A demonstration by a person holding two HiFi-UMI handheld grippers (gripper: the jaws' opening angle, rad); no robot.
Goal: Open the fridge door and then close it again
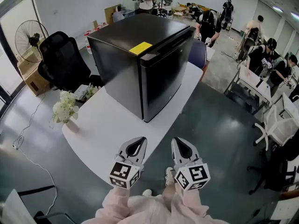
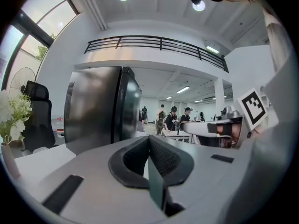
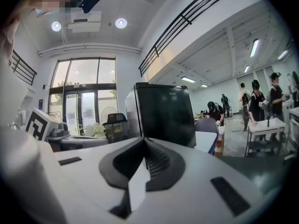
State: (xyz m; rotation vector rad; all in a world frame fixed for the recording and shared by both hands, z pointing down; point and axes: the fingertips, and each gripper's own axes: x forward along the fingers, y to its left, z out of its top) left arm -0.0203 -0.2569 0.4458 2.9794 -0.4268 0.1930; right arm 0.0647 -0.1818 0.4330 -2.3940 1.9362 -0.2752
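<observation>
White table, closed black fridge, left tool, right tool, jaws together

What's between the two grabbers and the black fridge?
Nothing. In the head view, only bare white table lies between the left gripper, the right gripper and the fridge. The flowers stand off to the left.

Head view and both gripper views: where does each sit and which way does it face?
Head view: on the person's head, steeply down at the fridge on the table; left gripper, right gripper and sleeves show.
Left gripper view: on the left gripper, about level, toward the fridge's side; its shut jaws show.
Right gripper view: on the right gripper, about level, facing the door; its shut jaws show.
Shared: all see the fridge.
</observation>
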